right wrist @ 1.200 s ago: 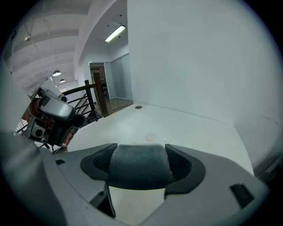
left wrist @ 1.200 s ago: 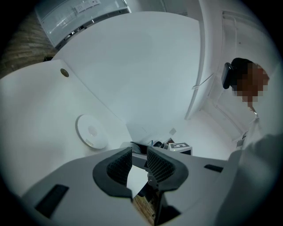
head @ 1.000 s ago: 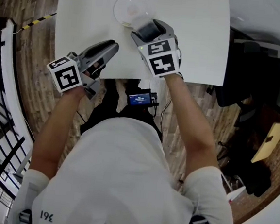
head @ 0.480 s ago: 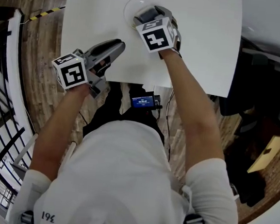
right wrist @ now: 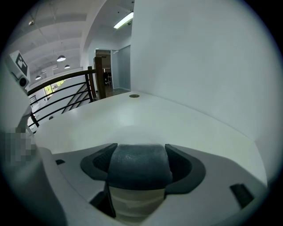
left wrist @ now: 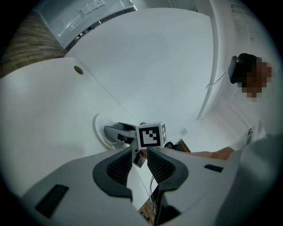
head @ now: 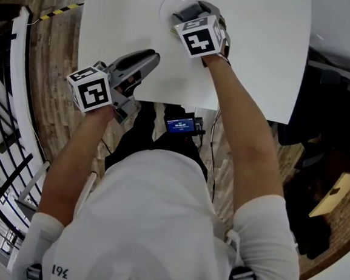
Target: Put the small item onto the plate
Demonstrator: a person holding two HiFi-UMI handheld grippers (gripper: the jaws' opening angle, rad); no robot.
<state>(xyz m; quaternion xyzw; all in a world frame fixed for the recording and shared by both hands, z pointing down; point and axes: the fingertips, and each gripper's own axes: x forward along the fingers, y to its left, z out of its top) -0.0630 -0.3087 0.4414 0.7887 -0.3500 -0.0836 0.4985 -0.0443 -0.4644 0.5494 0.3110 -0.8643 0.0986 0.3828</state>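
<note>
A clear round plate [head: 168, 0] lies at the far middle of the white table [head: 255, 58]. My right gripper [head: 187, 12] hangs over the plate, shut on the small item [right wrist: 139, 170], which has a dark grey top and a pale body. The item fills the space between the jaws in the right gripper view. My left gripper [head: 150, 59] rests low at the table's near edge, its fingers together with nothing between them. The left gripper view looks past its own jaws [left wrist: 140, 155] at the plate [left wrist: 99, 129] and the right gripper [left wrist: 118, 131] above it.
A small round hole [left wrist: 78, 69] marks the tabletop far from the plate. Beyond the table's left side are a wooden floor and a black railing [head: 5, 127]. A small device with a lit screen [head: 179, 125] sits under the near table edge.
My right gripper has carried the item farther from me, from the plate's near rim to over the plate. The left gripper has hardly moved.
</note>
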